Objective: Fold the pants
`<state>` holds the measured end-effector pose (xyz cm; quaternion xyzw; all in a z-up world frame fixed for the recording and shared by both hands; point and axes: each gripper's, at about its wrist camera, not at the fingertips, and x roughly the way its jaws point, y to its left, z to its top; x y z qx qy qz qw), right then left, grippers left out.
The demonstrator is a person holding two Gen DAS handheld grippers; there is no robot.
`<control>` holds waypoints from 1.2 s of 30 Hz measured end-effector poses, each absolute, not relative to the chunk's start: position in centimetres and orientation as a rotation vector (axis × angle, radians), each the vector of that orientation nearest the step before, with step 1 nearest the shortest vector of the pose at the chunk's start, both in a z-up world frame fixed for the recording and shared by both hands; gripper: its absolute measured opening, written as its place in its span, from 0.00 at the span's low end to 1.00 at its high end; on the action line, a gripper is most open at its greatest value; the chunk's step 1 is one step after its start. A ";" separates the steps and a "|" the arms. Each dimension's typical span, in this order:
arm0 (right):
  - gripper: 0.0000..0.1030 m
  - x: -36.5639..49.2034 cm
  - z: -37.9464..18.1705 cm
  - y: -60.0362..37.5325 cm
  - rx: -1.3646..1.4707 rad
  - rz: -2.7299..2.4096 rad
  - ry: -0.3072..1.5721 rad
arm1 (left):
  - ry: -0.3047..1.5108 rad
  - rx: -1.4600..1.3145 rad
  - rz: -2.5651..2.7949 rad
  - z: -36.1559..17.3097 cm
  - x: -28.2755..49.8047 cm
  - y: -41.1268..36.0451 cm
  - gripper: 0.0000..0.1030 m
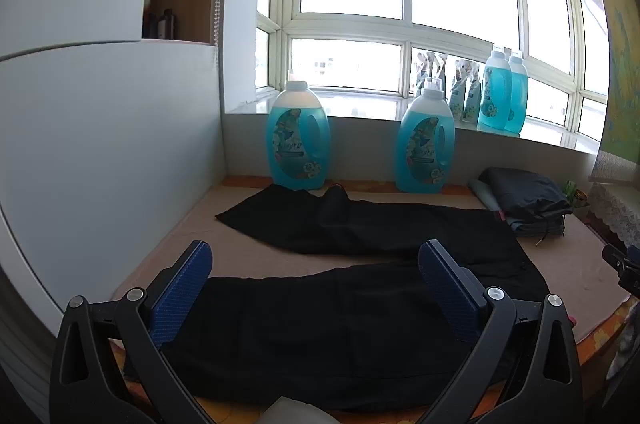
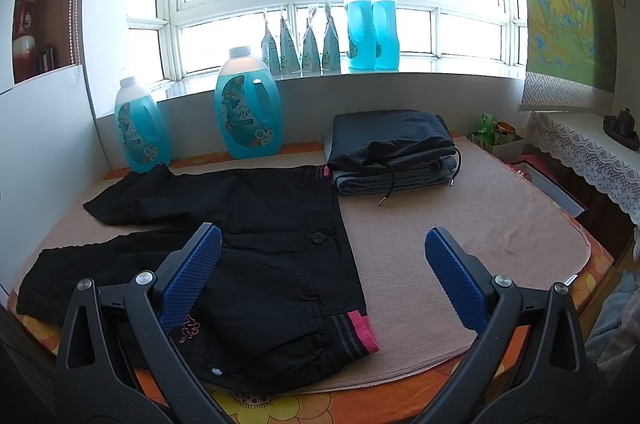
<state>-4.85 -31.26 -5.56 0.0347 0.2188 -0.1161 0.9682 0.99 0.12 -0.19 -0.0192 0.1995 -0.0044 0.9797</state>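
Black pants (image 1: 360, 232) lie spread flat on a tan mat (image 1: 256, 256), legs apart and pointing left. In the right wrist view the pants (image 2: 264, 248) show a waistband with a button and pink trim at their right end. My left gripper (image 1: 316, 264) is open and empty, above the near leg. My right gripper (image 2: 324, 248) is open and empty, above the waistband's near corner and the bare mat (image 2: 460, 208).
A stack of folded dark clothes (image 2: 396, 152) sits at the mat's back right. Two blue detergent jugs (image 1: 298, 140) (image 1: 426, 148) stand behind the pants, more bottles on the windowsill (image 2: 372, 28). A white wall panel (image 1: 100, 144) is at left, a lace-covered shelf (image 2: 588, 152) at right.
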 end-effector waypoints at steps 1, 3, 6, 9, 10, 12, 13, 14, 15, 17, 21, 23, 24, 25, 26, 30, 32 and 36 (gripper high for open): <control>1.00 -4.8 -5.6 -31.3 0.069 -0.236 0.443 | 0.400 -0.037 -0.009 -0.1 1.0 0.0 1.00; 1.00 -4.8 -5.6 -31.3 0.073 -0.232 0.442 | 0.399 -0.035 -0.009 -0.2 1.0 0.0 1.00; 1.00 -4.7 -5.8 -31.4 0.082 -0.220 0.441 | 0.401 -0.036 -0.010 -0.2 1.0 0.0 1.00; 1.00 -4.8 -5.8 -31.0 0.068 -0.217 0.435 | 0.401 -0.037 -0.011 -0.1 0.9 -0.1 1.00; 1.00 -4.7 -5.8 -30.9 0.065 -0.217 0.433 | 0.400 -0.037 -0.013 0.0 0.9 -0.1 1.00; 1.00 -4.8 -5.7 -30.5 0.060 -0.217 0.430 | 0.398 -0.037 -0.015 0.0 0.9 -0.1 1.00; 1.00 -4.7 -5.7 -30.4 0.059 -0.216 0.430 | 0.398 -0.037 -0.014 0.1 0.9 -0.1 1.00; 1.00 -4.7 -5.7 -30.4 0.060 -0.214 0.432 | 0.398 -0.037 -0.015 0.1 0.9 -0.1 1.00; 1.00 -4.7 -5.7 -30.3 0.062 -0.211 0.433 | 0.398 -0.037 -0.014 0.0 0.9 -0.2 1.00; 1.00 -4.7 -5.8 -30.2 0.065 -0.205 0.435 | 0.399 -0.038 -0.016 0.0 0.8 -0.2 1.00; 1.00 -4.8 -5.6 -30.0 0.063 -0.200 0.432 | 0.403 -0.041 -0.018 0.0 0.8 -0.3 1.00; 1.00 -4.8 -5.5 -29.9 0.062 -0.201 0.432 | 0.403 -0.041 -0.016 0.0 0.8 -0.4 1.00; 1.00 -4.8 -5.5 -30.0 0.062 -0.201 0.432 | 0.403 -0.041 -0.017 0.1 0.8 -0.3 1.00; 1.00 -4.8 -5.5 -30.0 0.062 -0.202 0.432 | 0.403 -0.042 -0.017 0.1 0.8 -0.3 1.00; 1.00 -4.7 -5.4 -29.9 0.062 -0.204 0.433 | 0.402 -0.043 -0.017 0.1 0.7 -0.4 1.00; 1.00 -4.6 -5.3 -29.9 0.061 -0.207 0.436 | 0.404 -0.042 -0.015 0.0 0.7 -0.5 1.00; 1.00 -4.6 -5.4 -29.9 0.061 -0.205 0.436 | 0.406 -0.041 -0.014 -0.1 0.7 -0.5 1.00; 1.00 -4.6 -5.4 -29.9 0.060 -0.202 0.438 | 0.407 -0.041 -0.014 0.0 0.7 -0.4 1.00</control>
